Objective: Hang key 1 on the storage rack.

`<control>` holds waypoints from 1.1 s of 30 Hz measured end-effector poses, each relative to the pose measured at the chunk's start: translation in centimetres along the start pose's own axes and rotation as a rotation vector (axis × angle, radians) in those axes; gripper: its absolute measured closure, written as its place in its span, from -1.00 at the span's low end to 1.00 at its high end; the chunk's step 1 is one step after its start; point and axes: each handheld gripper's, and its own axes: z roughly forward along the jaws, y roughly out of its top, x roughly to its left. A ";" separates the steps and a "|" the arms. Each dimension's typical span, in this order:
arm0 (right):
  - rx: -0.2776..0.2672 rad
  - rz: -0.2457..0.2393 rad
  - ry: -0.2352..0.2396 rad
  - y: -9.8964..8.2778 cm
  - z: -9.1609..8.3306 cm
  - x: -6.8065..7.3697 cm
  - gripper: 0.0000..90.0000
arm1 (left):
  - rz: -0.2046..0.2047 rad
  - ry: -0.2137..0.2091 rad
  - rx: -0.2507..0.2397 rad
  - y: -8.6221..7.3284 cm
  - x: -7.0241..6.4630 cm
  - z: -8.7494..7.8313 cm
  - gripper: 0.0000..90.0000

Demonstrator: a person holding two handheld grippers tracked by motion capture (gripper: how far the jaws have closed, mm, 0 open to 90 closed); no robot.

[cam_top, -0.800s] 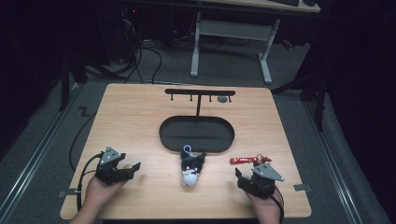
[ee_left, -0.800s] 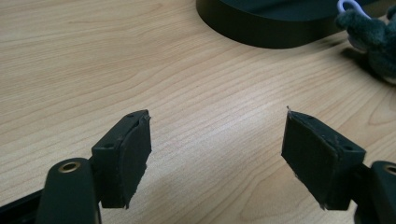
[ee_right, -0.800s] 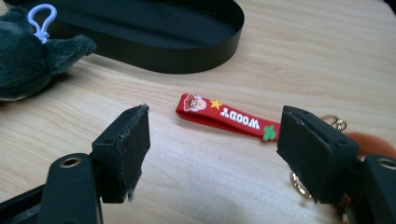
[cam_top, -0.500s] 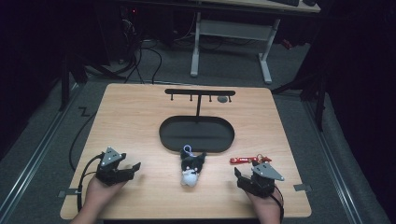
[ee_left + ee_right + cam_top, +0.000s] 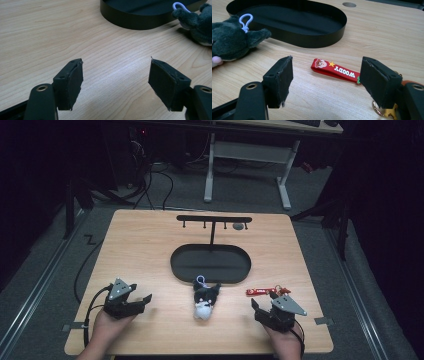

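Lower centre of my high view: grey-and-white plush keychain point(image 5: 205, 300) lying flat, pale loop toward the upper edge. Lower right: red Woody strap keychain point(image 5: 261, 291), flat, lengthwise left to right.

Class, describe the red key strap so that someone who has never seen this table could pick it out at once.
Start at the black oval tray in the middle of the wooden table. Just off the tray's near right end, ahead of the right gripper, lies the red key strap. Unlike the grey plush toy beside it, it is flat, red and printed WOODY.
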 end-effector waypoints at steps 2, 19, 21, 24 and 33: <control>0.000 0.000 0.003 0.0 0.0 0.0 -0.39 | 0.003 -0.005 0.003 0.0 -0.1 0.1 -0.38; 0.040 -0.005 0.029 0.5 0.3 0.8 -0.34 | 0.063 0.001 -0.036 0.4 -1.3 -0.3 -0.39; 0.056 -0.007 0.036 0.7 0.5 1.0 -0.32 | 0.070 -0.002 -0.040 0.4 -1.5 -0.3 -0.39; 0.099 0.012 0.032 1.0 0.7 1.1 -0.37 | 0.077 -0.020 -0.041 0.4 -1.6 -0.1 -0.38; 0.169 0.009 0.041 1.5 1.0 1.4 -0.32 | 0.127 -0.049 -0.031 0.4 -2.2 0.6 -0.38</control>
